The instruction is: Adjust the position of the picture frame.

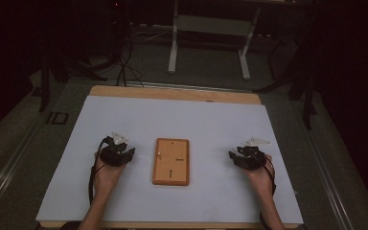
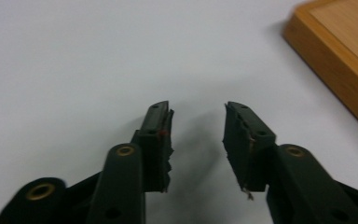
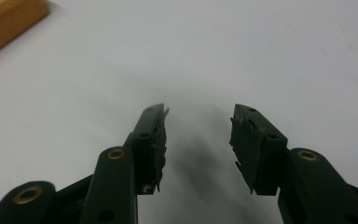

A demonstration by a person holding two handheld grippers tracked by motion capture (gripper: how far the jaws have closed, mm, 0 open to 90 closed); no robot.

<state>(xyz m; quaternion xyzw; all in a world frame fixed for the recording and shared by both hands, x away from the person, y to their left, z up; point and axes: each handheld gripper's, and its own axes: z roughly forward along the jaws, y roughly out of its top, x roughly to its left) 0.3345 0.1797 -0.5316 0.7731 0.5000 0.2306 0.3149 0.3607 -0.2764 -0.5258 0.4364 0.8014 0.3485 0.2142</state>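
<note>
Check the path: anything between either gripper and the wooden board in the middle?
Nothing visible. The wooden board lies flat on the white table cover, with bare cover between it and the left gripper and likewise the right gripper. Both sets of jaws stand open and empty in the gripper views.

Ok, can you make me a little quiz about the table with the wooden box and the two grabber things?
1. True or false: the wooden box lies between the left gripper and the right gripper.
2. What is caught between the left gripper's jaws?
A. the wooden box
B. nothing
C. a cable
3. Fill in the gap: the box rests on a pale ____ sheet that covers the table.

Key
1. True. One gripper sits on each side of the box, and neither touches it.
2. B. Both grippers are open with only the bare sheet showing in the gap.
3. White.
</note>
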